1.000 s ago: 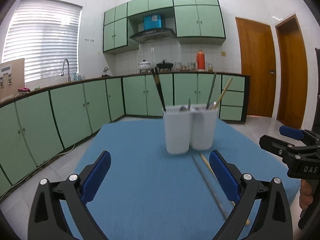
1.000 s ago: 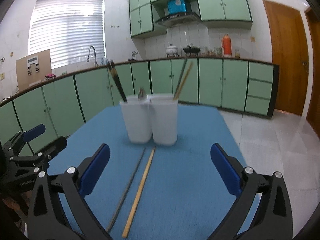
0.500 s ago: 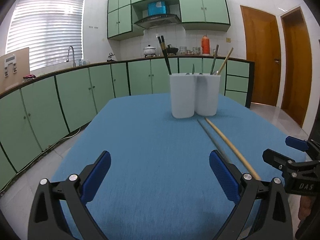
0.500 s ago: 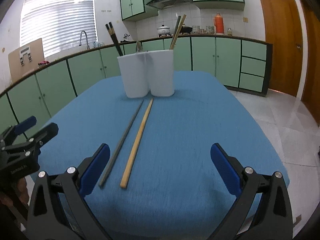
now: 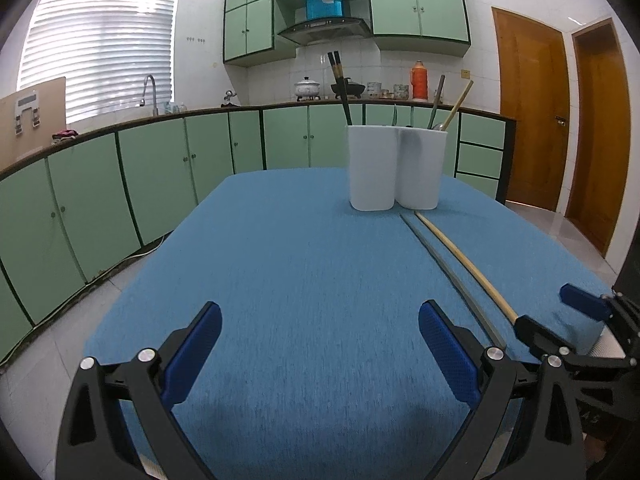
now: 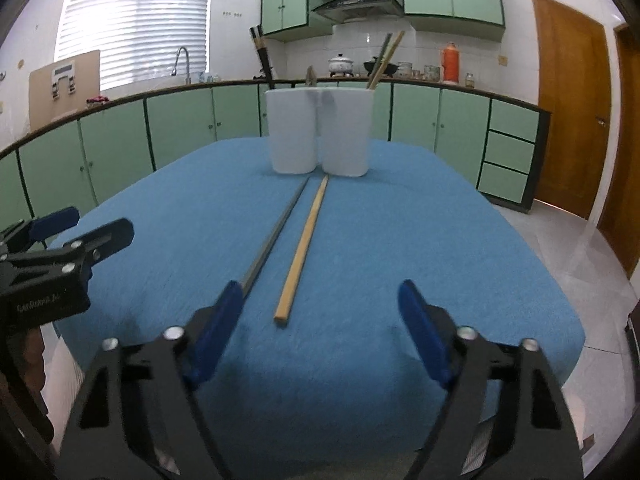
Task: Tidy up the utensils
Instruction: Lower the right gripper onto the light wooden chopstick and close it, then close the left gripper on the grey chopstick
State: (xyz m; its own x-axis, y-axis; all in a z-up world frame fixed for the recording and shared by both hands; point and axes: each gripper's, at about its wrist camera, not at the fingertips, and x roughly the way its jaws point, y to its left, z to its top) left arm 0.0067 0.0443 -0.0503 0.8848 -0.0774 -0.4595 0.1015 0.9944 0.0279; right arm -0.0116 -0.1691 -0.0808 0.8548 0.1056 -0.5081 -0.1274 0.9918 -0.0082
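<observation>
Right claw (image 6: 320,320): jaws apart, just been closing, holding nothing; wooden stick's near end lies between the pads.
Left claw (image 5: 320,344): wide, empty.
Wooden stick (image 6: 304,240): flat on blue cloth (image 6: 420,240), long axis toward 12 o'clock, far tip near white cups (image 6: 320,132).
Grey stick (image 6: 276,232): just beside, at 9 o'clock, nearly parallel.
</observation>
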